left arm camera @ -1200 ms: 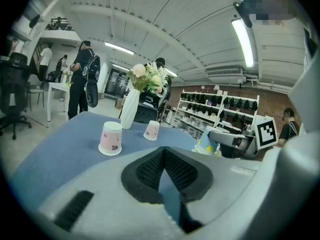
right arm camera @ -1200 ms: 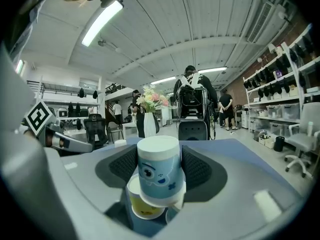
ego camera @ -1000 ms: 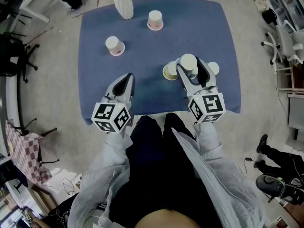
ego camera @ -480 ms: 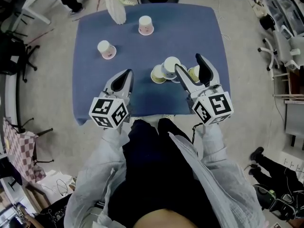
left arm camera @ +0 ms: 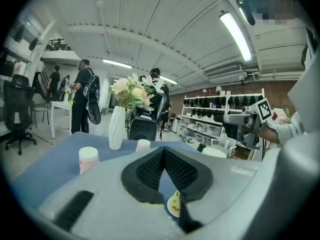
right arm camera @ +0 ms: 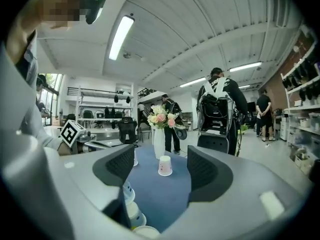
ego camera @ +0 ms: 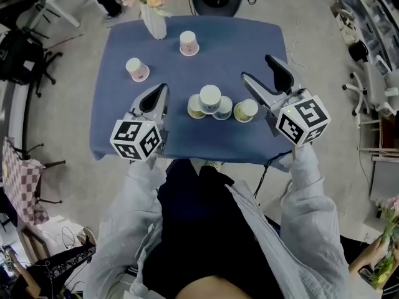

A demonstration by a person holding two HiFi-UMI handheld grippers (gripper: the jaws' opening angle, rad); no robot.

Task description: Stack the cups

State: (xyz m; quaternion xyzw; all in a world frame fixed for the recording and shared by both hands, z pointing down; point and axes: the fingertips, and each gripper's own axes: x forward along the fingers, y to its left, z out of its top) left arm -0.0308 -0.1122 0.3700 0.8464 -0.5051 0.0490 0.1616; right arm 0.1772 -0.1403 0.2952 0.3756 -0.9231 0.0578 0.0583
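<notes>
Near the front middle of the blue table [ego camera: 249, 36], a stack of upside-down paper cups [ego camera: 210, 98] stands between a yellowish cup [ego camera: 194, 108] on its left and another [ego camera: 245, 110] on its right. Two pink cups stand apart: one at the far middle [ego camera: 187, 42], one at the far left [ego camera: 136, 69]. My right gripper [ego camera: 257, 68] hangs to the right of the stack; its jaws have just been opening and hold nothing. In the right gripper view the stack [right arm camera: 130, 201] sits low on the left. My left gripper [ego camera: 160, 92] is shut and empty, left of the stack.
A white vase of flowers [ego camera: 153, 14] stands at the table's far left corner. Office chairs [ego camera: 19, 61] and shelving [ego camera: 380, 73] surround the table. People with backpacks stand beyond the table [right arm camera: 218, 114].
The right gripper held the top cup over the stack; it has since let go and drawn back up and to the right. The left gripper rose a little.
</notes>
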